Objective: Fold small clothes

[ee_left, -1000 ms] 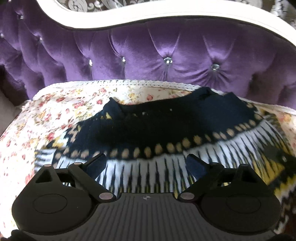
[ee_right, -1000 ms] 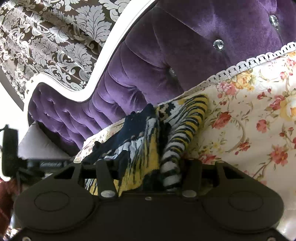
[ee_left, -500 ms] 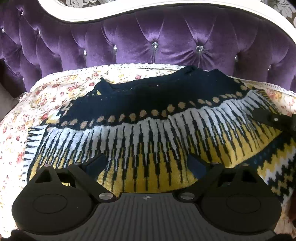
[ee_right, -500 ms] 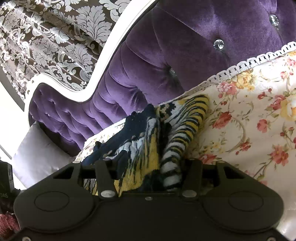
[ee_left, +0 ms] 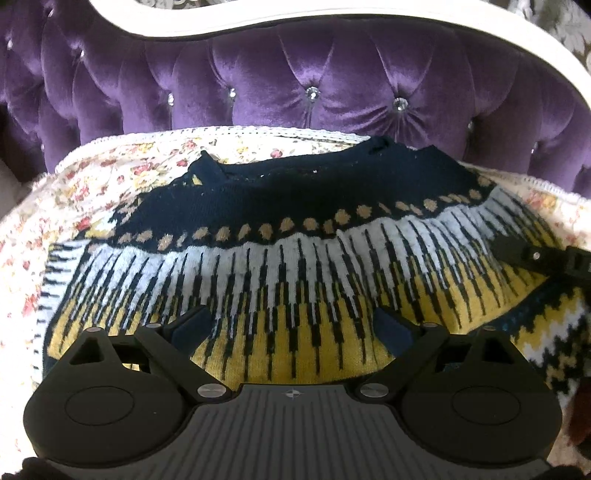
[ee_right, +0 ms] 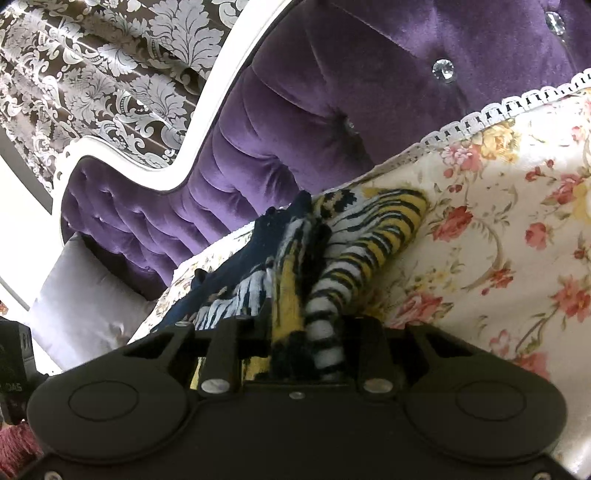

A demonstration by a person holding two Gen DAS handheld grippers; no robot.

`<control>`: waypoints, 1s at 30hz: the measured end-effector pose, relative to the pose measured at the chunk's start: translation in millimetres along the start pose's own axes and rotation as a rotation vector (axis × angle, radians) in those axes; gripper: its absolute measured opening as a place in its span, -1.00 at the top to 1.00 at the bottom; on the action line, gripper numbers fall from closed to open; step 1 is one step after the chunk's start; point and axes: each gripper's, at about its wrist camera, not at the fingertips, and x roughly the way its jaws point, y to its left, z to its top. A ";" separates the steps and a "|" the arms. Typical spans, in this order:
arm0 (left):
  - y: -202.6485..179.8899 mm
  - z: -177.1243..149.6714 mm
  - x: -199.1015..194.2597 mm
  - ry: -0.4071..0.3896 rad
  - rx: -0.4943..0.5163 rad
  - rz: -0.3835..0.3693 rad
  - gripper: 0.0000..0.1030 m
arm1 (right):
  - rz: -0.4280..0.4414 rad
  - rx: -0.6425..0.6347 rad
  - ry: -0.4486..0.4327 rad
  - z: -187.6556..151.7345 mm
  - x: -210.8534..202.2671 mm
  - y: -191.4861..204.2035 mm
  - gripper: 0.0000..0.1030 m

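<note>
A small knit sweater (ee_left: 288,258), navy at the top with tan dots and white, black and yellow zigzag stripes below, lies spread on a floral cover (ee_left: 74,192). My left gripper (ee_left: 291,325) is open and empty, hovering over the sweater's yellow lower part. My right gripper (ee_right: 295,325) is shut on a bunched edge of the sweater (ee_right: 325,258), with a striped sleeve beside it. The right gripper's finger (ee_left: 532,256) shows at the sweater's right side in the left wrist view.
A purple tufted sofa back (ee_left: 295,81) with a white frame (ee_left: 221,22) rises behind the cover. A grey cushion (ee_right: 81,295) sits at the far end. Patterned wallpaper (ee_right: 92,66) is behind the sofa. The floral cover (ee_right: 498,240) extends to the right of the sweater.
The left gripper has pulled back and risen, so more of the sweater's yellow lower part shows. The right gripper has kept its hold without moving.
</note>
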 end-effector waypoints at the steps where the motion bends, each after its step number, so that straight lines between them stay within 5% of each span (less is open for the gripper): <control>1: 3.4 -1.6 -1.3 -0.004 -0.008 -0.016 -0.86 | 0.002 0.002 -0.001 -0.3 -0.2 -0.4 0.30; 8: 41.2 -18.7 -20.9 -0.049 -0.056 -0.115 -0.83 | 0.010 0.022 -0.006 -0.6 -1.5 -3.4 0.33; 16: 87.9 -29.9 -24.0 -0.079 -0.061 0.085 -0.81 | 0.015 0.030 -0.006 -0.7 -2.1 -4.0 0.32; 30: 106.5 -26.0 -25.1 -0.093 -0.081 0.003 -0.80 | 0.017 0.034 -0.004 0.1 -0.9 -4.6 0.32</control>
